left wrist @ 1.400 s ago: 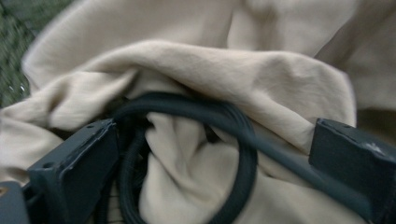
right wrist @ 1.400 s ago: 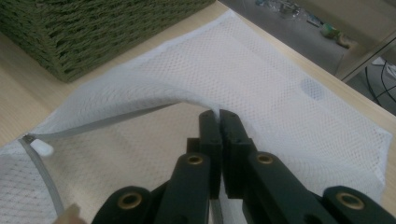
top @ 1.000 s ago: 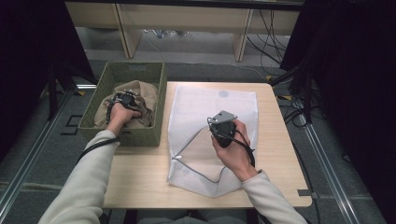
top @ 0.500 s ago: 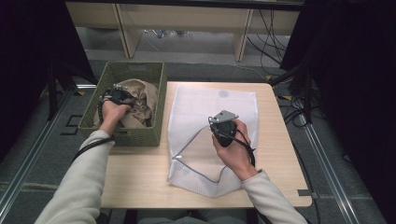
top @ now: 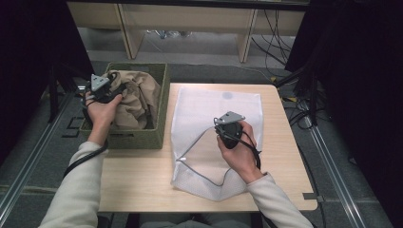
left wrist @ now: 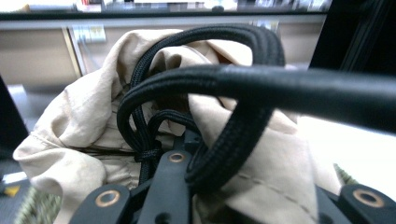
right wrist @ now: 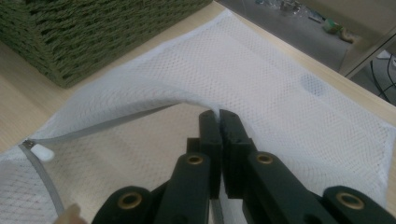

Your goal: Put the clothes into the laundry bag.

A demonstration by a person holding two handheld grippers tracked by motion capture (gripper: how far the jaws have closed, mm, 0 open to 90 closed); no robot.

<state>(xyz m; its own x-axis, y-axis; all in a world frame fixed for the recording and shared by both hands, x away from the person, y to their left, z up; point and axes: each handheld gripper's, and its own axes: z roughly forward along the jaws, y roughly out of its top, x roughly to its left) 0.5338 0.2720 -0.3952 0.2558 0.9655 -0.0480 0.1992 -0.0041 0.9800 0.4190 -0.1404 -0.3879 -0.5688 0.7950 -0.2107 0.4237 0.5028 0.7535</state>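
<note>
The green woven basket [top: 159, 107] holds a beige garment [top: 135, 97], lifted partly above its rim. The left gripper [top: 105, 90], jaws just closed, clamps the garment. The right gripper [top: 227, 130], fully closed, pinches the edge of the white mesh bag [top: 204, 107], which lies lengthwise away from the person on the table [top: 138, 180]

Table [top: 142, 185] with basket [top: 135, 139], mesh bag [top: 216, 109]

No text, label, brand, number or sign can be read in any of the views. The white mesh laundry bag [top: 216, 137] carries a small round grey patch near its far edge, but it is too blurred to tell whether anything is printed there.
</note>
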